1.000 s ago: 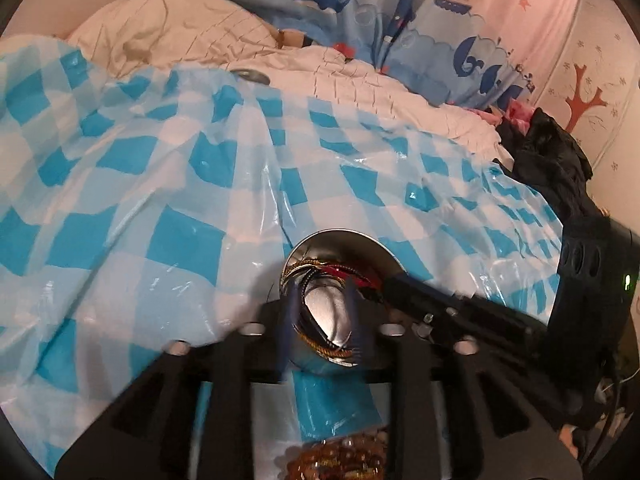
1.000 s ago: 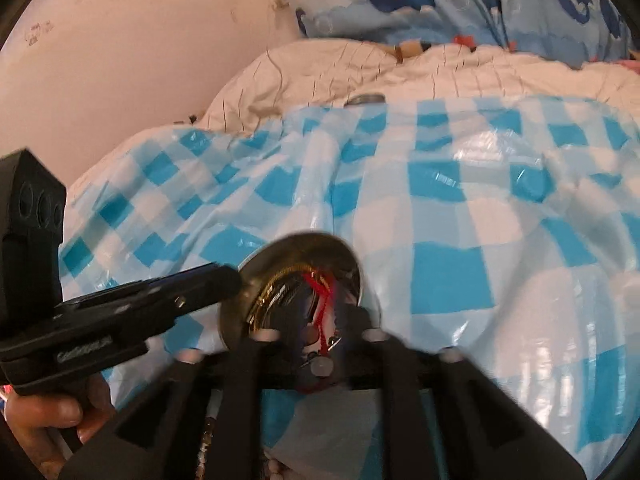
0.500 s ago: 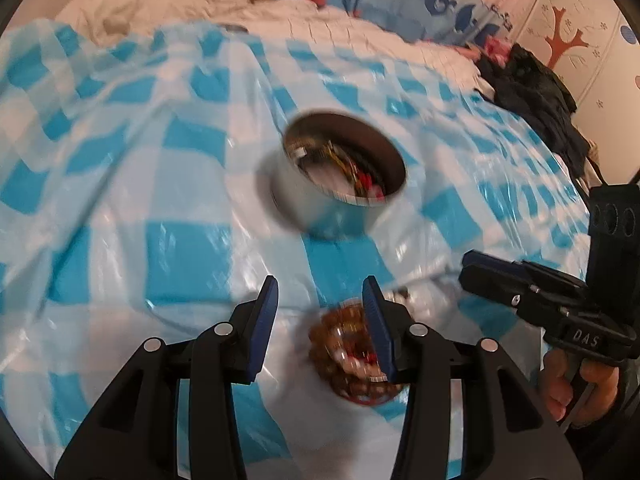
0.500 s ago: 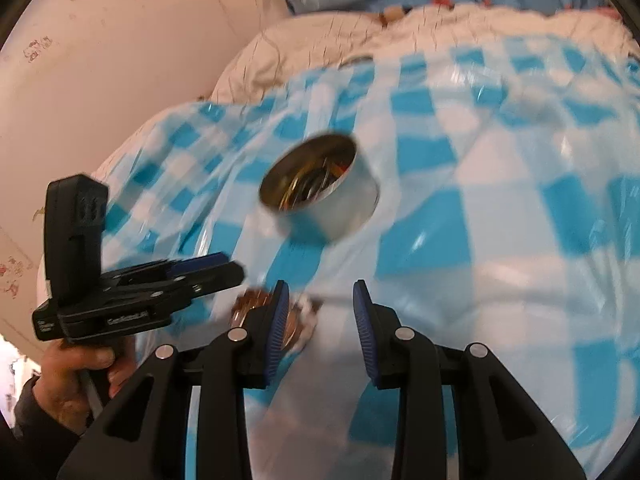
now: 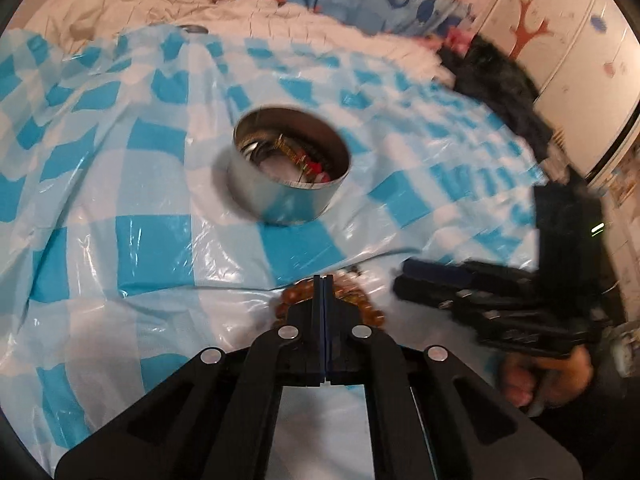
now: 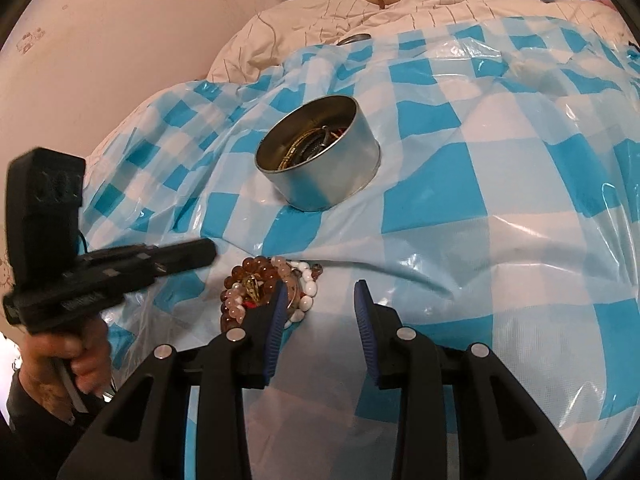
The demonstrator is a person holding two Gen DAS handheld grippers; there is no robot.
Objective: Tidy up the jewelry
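A round metal tin [image 5: 288,204] [image 6: 332,188] with bangles and chains inside stands on the blue-and-white chequered plastic sheet [image 5: 152,248]. Nearer lies a pile of brown, pink and white bead bracelets [image 6: 256,280] [image 5: 294,294]. My left gripper [image 5: 323,280] is shut, and its tips hide the middle of the pile. From the right wrist view the left gripper [image 6: 210,255] ends just left of the beads, with nothing seen in it. My right gripper [image 6: 320,288] [image 5: 406,280] is open over the sheet; its left finger [image 6: 278,312] overlaps the pile's right edge, with nothing between the pads.
The sheet is wrinkled and covers a bed with a white quilt [image 6: 320,12] behind. A small metal lid [image 5: 194,29] [image 6: 356,38] lies at the sheet's far edge. Dark clothing [image 5: 500,80] is heaped at the right, and a wall [image 6: 100,40] stands at the left.
Both grippers have drawn back from the tin to the bead pile. The left jaws, apart over the beads half a second ago, are now shut. The right jaws stand a little wider.
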